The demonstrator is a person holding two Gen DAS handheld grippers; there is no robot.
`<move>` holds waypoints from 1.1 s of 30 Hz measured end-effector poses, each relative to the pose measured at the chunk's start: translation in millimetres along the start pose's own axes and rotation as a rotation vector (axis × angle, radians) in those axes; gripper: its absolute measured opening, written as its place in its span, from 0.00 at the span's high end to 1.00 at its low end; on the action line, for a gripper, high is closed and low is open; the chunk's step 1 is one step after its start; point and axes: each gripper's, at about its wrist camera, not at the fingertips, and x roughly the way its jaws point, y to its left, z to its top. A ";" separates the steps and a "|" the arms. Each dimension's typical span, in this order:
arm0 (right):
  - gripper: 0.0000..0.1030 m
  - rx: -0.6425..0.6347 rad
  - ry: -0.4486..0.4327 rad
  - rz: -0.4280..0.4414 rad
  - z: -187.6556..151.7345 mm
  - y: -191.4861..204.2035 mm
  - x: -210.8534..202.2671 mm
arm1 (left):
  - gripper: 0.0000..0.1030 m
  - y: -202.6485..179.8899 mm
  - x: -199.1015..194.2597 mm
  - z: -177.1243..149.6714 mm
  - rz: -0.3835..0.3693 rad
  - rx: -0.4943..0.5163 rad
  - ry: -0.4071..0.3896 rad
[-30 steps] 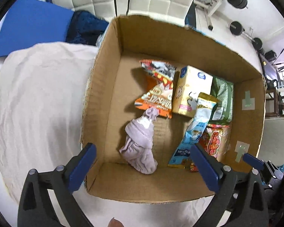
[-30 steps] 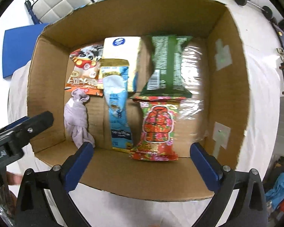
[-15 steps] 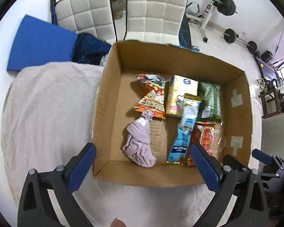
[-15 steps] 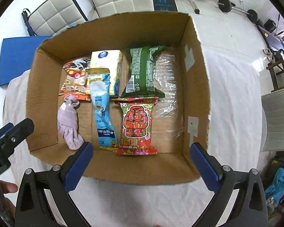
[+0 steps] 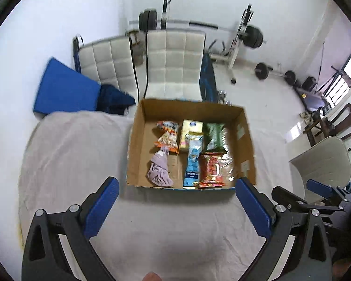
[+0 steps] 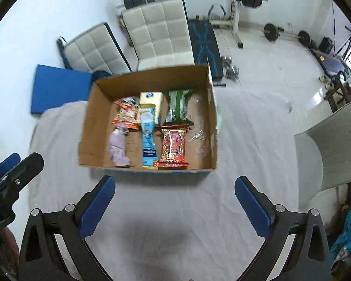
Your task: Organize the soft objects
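An open cardboard box (image 5: 134, 149) stands on the cloth-covered table; it also shows in the right wrist view (image 6: 91, 126). Inside lie a lilac cloth bundle (image 5: 159, 171) (image 6: 118, 147), an orange snack bag (image 5: 167, 138), a yellow carton (image 5: 190, 131), a blue packet (image 5: 193, 161) (image 6: 148, 140), a green bag (image 5: 214, 133) (image 6: 177, 107) and a red bag (image 5: 211, 169) (image 6: 173, 145). My left gripper (image 5: 176, 207) is open and empty, in front of the box. My right gripper (image 6: 175, 205) is open and empty, also in front of the box.
The table is covered by a pale cloth (image 5: 70, 154). Behind it stand two white padded chairs (image 5: 175, 65), a blue mat (image 5: 63, 91) and weight equipment (image 5: 245, 39). A white chair (image 6: 334, 140) is at the right. The left gripper's body shows at the right view's left edge (image 6: 9, 178).
Both grippers have pulled back and up from over the box, so the box looks smaller and farther. Both stay open and empty. The items in the box have not moved.
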 end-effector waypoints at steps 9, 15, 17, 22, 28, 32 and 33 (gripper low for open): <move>0.00 -0.050 -0.143 -0.008 -37.2 10.4 -113.3 | 0.01 -10.5 -79.2 -21.5 0.018 0.006 -0.052; 0.00 -0.052 -0.156 0.020 -58.2 9.1 -158.1 | 0.01 -7.9 -114.2 -32.0 0.020 -0.020 -0.089; 0.00 -0.052 -0.167 0.019 -64.5 8.5 -171.7 | 0.01 -7.9 -123.2 -36.0 0.028 -0.025 -0.095; 0.00 -0.042 -0.198 0.019 -74.7 5.7 -195.7 | 0.01 -11.5 -135.1 -42.4 0.052 -0.014 -0.124; 0.00 -0.035 -0.254 0.004 -70.6 4.4 -206.3 | 0.01 -16.3 -134.3 -42.7 0.060 0.005 -0.151; 0.00 -0.031 -0.255 0.004 -67.3 5.9 -203.5 | 0.01 -15.0 -133.8 -42.3 0.061 -0.003 -0.154; 0.00 -0.031 -0.256 0.004 -66.2 6.5 -202.8 | 0.01 -14.5 -132.8 -42.7 0.063 -0.003 -0.154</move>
